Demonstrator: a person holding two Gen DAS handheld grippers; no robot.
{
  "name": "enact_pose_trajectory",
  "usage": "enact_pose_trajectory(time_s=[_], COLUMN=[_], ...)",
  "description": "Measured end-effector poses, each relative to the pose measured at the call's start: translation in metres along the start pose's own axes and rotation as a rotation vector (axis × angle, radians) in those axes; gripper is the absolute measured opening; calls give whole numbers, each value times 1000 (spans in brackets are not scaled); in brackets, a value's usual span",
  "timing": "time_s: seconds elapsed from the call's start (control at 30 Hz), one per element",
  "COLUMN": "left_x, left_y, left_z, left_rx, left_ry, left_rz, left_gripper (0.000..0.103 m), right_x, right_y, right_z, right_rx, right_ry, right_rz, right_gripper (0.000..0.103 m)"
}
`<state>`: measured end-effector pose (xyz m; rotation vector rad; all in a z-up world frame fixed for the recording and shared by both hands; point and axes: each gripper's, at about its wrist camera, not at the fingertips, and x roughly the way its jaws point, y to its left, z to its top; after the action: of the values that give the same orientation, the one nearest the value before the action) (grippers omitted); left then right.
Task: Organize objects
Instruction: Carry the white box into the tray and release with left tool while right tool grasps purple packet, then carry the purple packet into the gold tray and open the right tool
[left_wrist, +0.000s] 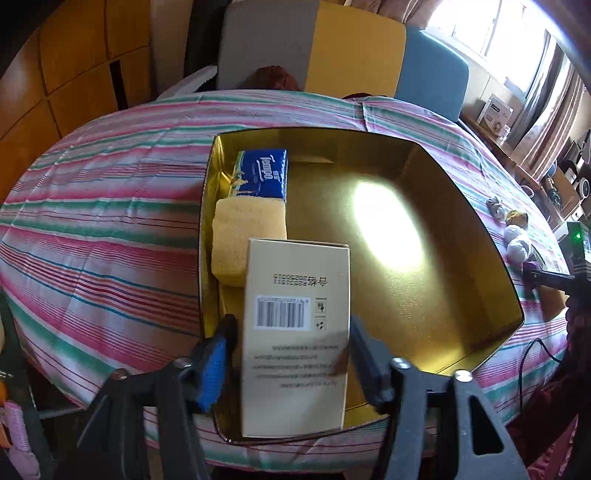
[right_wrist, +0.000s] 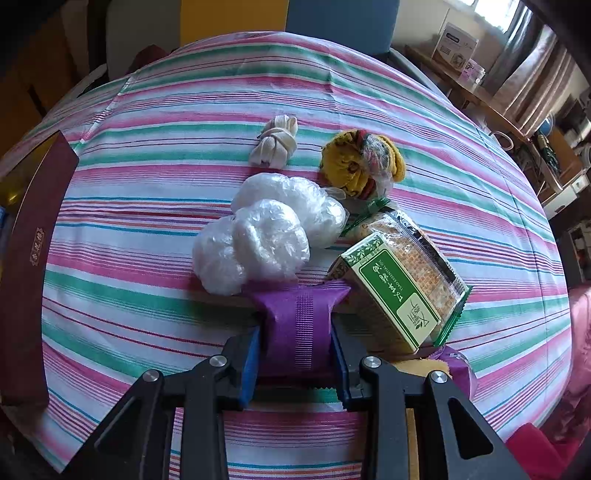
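Striped tablecloth (right_wrist: 147, 206), right gripper (right_wrist: 295, 343) clamping purple packet (right_wrist: 299, 325)

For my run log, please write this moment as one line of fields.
left gripper: jaws open around beige box | box: in gold tray | right gripper: shut on purple packet

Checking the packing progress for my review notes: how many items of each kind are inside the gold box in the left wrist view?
Tissue packs: 1, blue
Towels: 1, yellow
Cartons: 1, beige, between the left gripper fingers
Total: 3 in the gold box
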<state>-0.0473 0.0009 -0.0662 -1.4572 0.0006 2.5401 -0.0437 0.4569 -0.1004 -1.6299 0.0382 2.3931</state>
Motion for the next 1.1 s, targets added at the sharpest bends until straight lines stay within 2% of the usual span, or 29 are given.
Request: enact_pose_trajectory(time_s=[0.13,0.23,0.3,0.4,0.43,0.53,0.73,0.93,1.1], left_x=[-12,-11,-11,-14,-15,-20,-36,-43,-45], left_y=[-2,-6,-4,2,1,-3,0,-6,1], left_z=[2,4,1,-1,-2,-7,-4,-3,-2], left_rx=[-4,40,38,4,7,27,-17,5,-9], left_ry=[-49,-79,-73,-75,-79,-88,-137,-168,-176], left_rz=[-3,91,104,70,63,68,-7,-3,18], left_gripper=[68,68,68,60,54,51,51,51,51], right_x=[-2,-4,-4,-4,-4,-6,-18,-18,-33], right_y=[0,2,3,5,5,3,4,13,18], right_z=[0,-1,0,0,1,2,1,-2,-9], right_rx=[4,3,1,-3,-2,5,28,4,36], right_ry=[-4,-8,-15,-15,-17,-29,-68,-59,-84], right_rz=[0,-3,1,-3,-2,0,15,24,70], right_gripper=[34,34,34,34,34,34,34,34,34])
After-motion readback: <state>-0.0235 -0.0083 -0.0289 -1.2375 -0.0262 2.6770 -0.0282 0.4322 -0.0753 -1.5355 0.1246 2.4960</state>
